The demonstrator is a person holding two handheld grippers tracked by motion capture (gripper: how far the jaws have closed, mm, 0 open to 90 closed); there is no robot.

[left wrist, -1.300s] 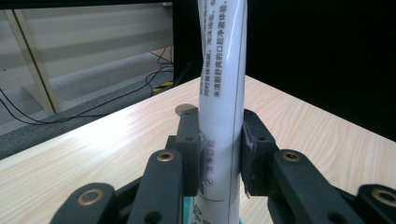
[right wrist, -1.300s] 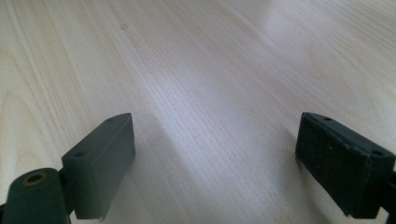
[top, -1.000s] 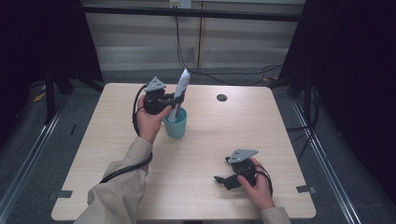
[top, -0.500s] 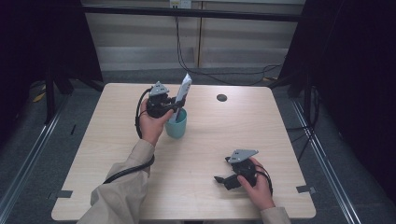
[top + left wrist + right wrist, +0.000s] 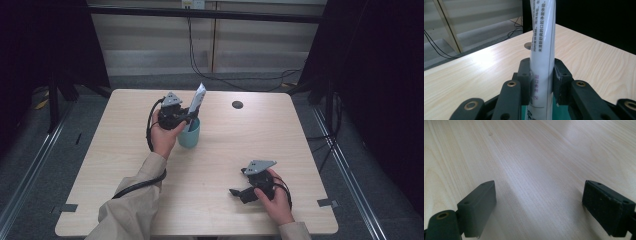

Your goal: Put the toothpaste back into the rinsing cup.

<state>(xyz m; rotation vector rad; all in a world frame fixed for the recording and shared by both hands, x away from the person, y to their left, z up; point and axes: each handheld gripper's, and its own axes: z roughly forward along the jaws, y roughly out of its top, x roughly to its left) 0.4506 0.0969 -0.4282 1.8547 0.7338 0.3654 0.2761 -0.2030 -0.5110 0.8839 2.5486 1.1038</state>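
On the far left part of the counter [image 5: 125,165] I count one cup [image 5: 190,135], and it is teal, round and smooth. One white tube [image 5: 543,42] stands in it, leaning a little to the right at the top. That tube is long, shiny and soft-looking, flat at its top end, with small printed writing down its side. My left hand-held gripper [image 5: 189,116] is squeezed onto the tube just above the cup. Seen from the left gripper view, both black pads [image 5: 525,80] press the tube from each side, so the jaws are closed about as far as the tube lets them.

I count two hand-held grippers in all. Each is black and blocky, with a grey three-cornered plate on top and a black cable trailing from it. My right hand-held gripper [image 5: 235,191] sits low at the near right part of the counter, well apart from the cup. Its jaws stand wide open with nothing between them, just bare wood under them in the right gripper view.

I see one counter. It is pale wood with fine straight grain, flat and nearly square, with rounded corners. One small dark round hole [image 5: 237,104] sits near its far edge, to the right of the cup.

Two tan sleeves [image 5: 135,200] come in from the near edge.
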